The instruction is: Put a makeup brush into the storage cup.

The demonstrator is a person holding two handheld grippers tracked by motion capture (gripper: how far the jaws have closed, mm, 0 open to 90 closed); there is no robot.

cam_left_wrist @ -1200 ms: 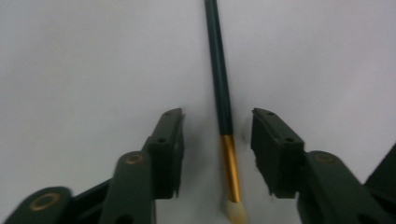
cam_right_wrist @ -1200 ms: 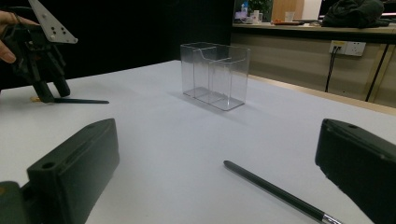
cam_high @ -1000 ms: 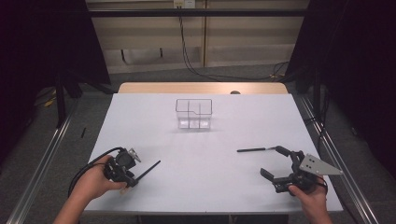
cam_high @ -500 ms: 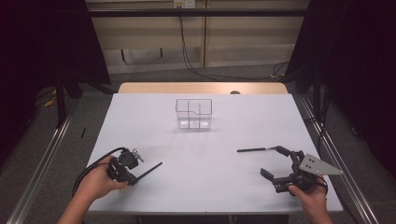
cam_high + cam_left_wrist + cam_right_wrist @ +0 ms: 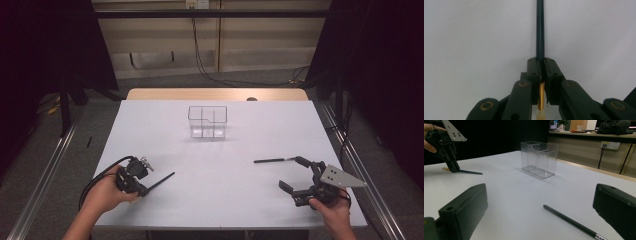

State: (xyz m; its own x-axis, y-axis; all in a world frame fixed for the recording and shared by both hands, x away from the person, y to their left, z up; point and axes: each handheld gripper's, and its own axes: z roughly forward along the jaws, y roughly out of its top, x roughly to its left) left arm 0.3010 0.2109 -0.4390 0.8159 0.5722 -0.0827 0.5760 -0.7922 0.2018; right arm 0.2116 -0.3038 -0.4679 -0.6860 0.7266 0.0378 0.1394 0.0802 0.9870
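1. Left gripper point(image 5: 145, 189): jaws pinched tight on a thin dark pen point(image 5: 540, 30), having just finished closing around it; grip sits near the gold-banded end point(image 5: 540, 97), long shaft sticking out ahead.
2. Seen from above, same pen point(image 5: 161, 181) at near left of the white table point(image 5: 225, 200), low over the surface, free tip aimed right and slightly far; whether tip rests on the table cannot be told.
3. Right gripper point(image 5: 299, 176): jaws spread wide, nothing between them, parked at near right.
4. Second pen point(image 5: 270, 160) flat on the table just left of the far jaw, untouched; in the right gripper view, lying between the open jaws but farther out point(image 5: 571, 222).
5. Clear divided holder point(image 5: 208, 121) upright at table centre, farther off, well apart from both grippers; compartments look empty.
6. Likely step in hand: lifting the gripped pen toward the holder.
7. To do it well:
   - raise straight up before travelling, so the tip does not drag;
   - keep the pinch firm, since an end grip lets the long shaft swing;
   - tilt the shaft tip-down over one compartment, clear of the thin walls;
   - lower inside before releasing, to avoid tipping the light holder.
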